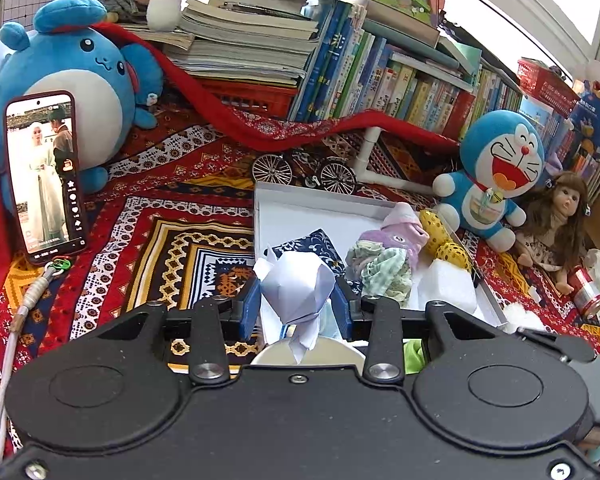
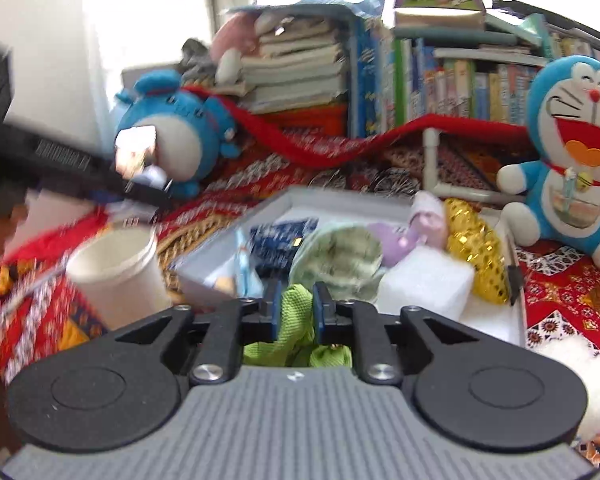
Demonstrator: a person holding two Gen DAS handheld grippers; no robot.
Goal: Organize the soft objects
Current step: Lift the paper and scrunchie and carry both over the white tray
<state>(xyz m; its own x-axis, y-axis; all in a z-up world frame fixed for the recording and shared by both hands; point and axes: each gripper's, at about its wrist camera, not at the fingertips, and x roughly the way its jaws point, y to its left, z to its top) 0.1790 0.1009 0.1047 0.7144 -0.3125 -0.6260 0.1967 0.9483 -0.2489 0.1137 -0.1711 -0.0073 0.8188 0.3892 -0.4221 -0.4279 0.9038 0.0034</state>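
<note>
Left gripper (image 1: 296, 300) level over near edge of tray (image 1: 320, 208), fingers pinching white tissue (image 1: 296, 292). Right gripper (image 2: 296, 312) at tray's near rim, fingers pressed onto green cloth (image 2: 296, 320), which hangs below. White cup (image 2: 116, 268) just left.

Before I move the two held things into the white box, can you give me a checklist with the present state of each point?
1. Left gripper holds the white paper piece between its fingers: ok.
2. Right gripper shut on the green cloth: ok.
3. White box has a bare part at its far left: ok.
4. Cloth hangs free of the white cup: cannot tell, the view is blurred.
5. Phone leaning on the blue plush stands apart from the box: ok.
</note>
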